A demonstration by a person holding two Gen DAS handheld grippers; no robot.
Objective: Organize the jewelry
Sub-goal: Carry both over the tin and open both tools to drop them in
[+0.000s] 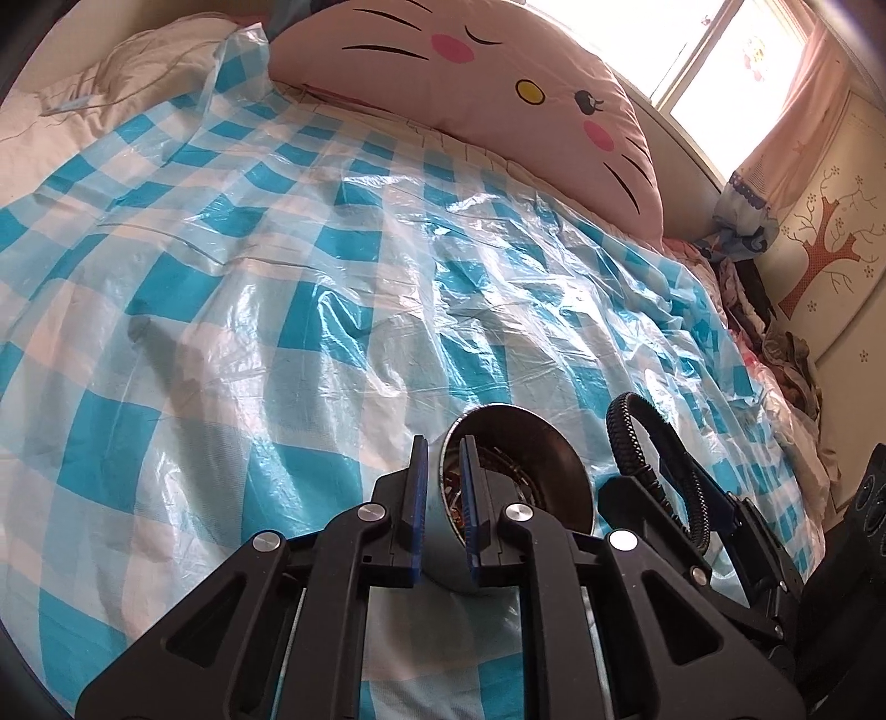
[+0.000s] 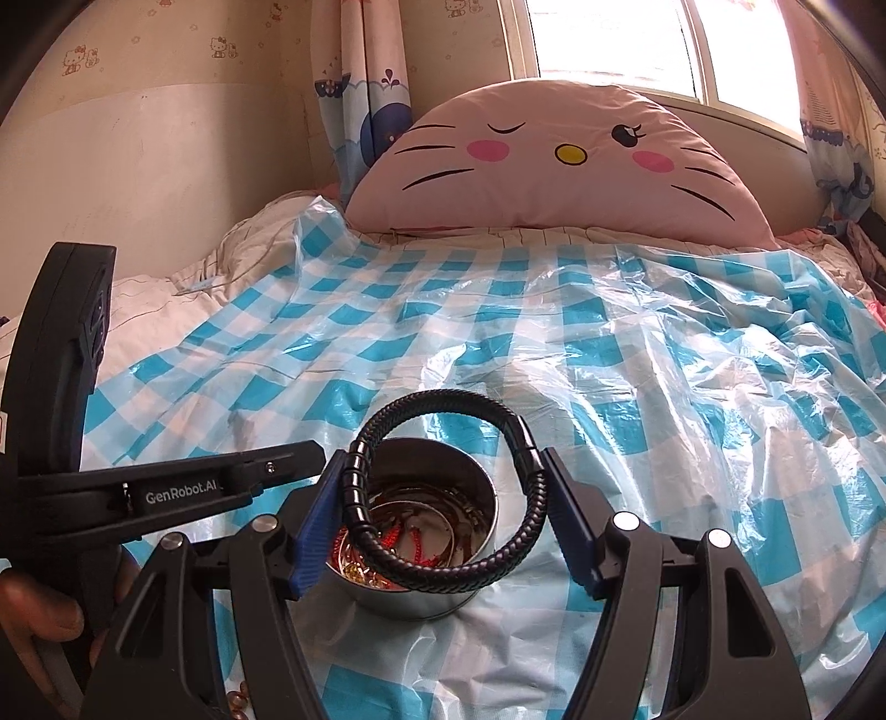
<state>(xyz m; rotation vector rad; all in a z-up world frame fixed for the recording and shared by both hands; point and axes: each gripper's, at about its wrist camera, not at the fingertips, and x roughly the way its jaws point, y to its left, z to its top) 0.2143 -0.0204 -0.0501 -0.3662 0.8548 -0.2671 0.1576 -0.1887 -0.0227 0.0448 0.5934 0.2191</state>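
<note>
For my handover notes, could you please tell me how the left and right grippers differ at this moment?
The left gripper has its jaws nearly closed, pinching the metal tin's rim; the right gripper stands wide, spanning a black braided bracelet above the tin. Both are black with blue pads, over the checked sheet.

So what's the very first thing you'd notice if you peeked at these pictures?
The big pink cat-face pillow at the head of the bed, under the bright window. Next, the shiny blue-and-white checked plastic sheet spread over the bed. Up close, the right tongs hold a black braided bracelet over a round metal tin of jewelry, while the left tongs pinch the tin's rim.
</note>
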